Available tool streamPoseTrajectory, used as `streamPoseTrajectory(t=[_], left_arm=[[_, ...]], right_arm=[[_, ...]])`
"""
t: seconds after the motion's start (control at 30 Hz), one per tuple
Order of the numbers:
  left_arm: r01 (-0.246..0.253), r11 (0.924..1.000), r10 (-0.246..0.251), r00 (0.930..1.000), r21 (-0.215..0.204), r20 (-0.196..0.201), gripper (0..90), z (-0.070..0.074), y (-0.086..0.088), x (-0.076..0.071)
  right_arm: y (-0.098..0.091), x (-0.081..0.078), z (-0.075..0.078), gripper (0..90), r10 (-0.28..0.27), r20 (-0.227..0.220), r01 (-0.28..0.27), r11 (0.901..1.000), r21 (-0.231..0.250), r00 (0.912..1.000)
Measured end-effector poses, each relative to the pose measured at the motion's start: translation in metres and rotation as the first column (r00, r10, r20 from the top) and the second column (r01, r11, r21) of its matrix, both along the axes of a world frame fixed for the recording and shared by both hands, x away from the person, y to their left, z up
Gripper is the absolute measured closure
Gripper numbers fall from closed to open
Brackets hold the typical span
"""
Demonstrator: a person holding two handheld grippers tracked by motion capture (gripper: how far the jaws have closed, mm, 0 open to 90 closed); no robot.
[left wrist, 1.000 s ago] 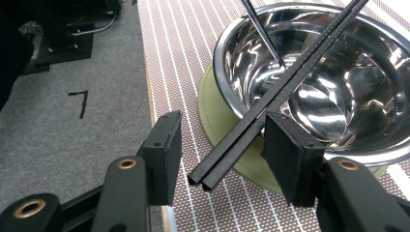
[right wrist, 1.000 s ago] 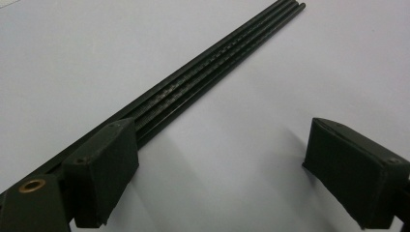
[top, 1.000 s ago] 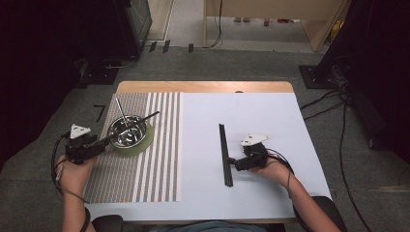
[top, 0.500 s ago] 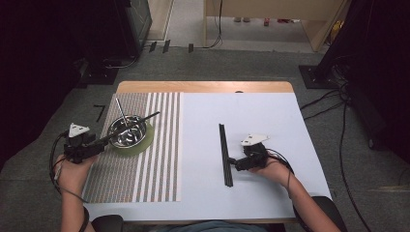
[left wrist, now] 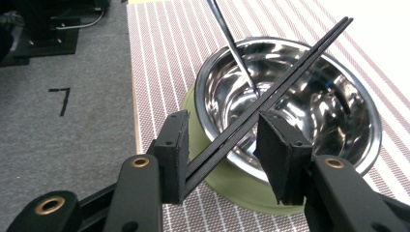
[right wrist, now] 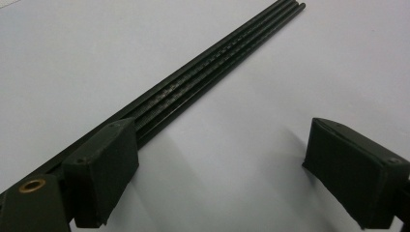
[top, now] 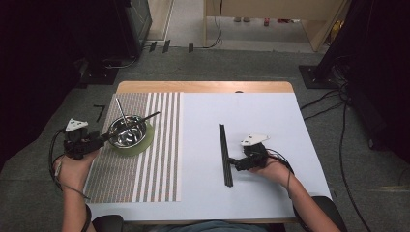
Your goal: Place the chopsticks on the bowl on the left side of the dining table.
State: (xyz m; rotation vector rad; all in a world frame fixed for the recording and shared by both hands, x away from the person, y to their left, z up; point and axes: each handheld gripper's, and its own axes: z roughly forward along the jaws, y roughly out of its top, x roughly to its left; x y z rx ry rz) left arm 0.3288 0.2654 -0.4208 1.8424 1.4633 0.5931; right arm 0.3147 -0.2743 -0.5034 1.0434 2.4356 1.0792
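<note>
A steel bowl (top: 128,131) sits on a green plate (top: 143,145) on the striped mat. A thin metal utensil (left wrist: 232,46) leans in the bowl. A pair of black chopsticks (left wrist: 290,77) lies slanted across the bowl's rim, its near end between the jaws of my left gripper (left wrist: 225,150). Those jaws have just been closing; the left pad (left wrist: 174,150) touches the sticks, while the right pad (left wrist: 280,159) stands just off them. At the table's middle, my right gripper (top: 232,163) is open beside a second bundle of black sticks (right wrist: 212,58), which runs past the outer side of its left pad (right wrist: 104,169).
The striped mat (top: 145,179) covers the left part of the white table (top: 270,116). A wooden edge (top: 203,87) runs along the far side. Cables (top: 333,104) and dark stands are on the floor around the table.
</note>
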Motion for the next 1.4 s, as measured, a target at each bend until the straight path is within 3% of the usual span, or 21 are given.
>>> streamPoseTrajectory(t=[0.2, 0.37, 0.5, 0.8, 1.4], left_arm=[[-0.007, 0.9993, 0.006, 0.9999, -0.036, -0.013, 58.2, 0.004, -0.002, 0.007], [0.0, 1.0, 0.0, 0.9999, -0.008, -0.011, 64.9, 0.007, -0.009, 0.012], [0.011, 0.9999, -0.011, 0.9993, -0.001, -0.036, 69.8, 0.006, -0.013, 0.019], [0.027, 0.9994, -0.029, 0.9966, -0.024, -0.077, 78.2, 0.005, -0.023, 0.031], [0.075, 0.9969, -0.077, 0.9943, -0.022, -0.073, 88.8, 0.005, -0.043, 0.051]], right_arm=[[0.0, 0.0, 0.0, 11.4, 0.0, 0.0, 0.0, 1.0, 0.0, 1.0], [0.0, 0.0, 0.0, 11.4, -0.001, -0.002, 0.001, 1.0, 0.001, 1.0], [0.0, 0.0, 0.0, 11.4, -0.001, -0.002, 0.001, 1.0, 0.002, 1.0], [0.0, 0.0, 0.0, 11.4, -0.002, -0.004, 0.002, 1.0, 0.002, 1.0], [0.0, 0.0, 0.0, 11.4, -0.002, -0.004, 0.002, 1.0, 0.002, 1.0]])
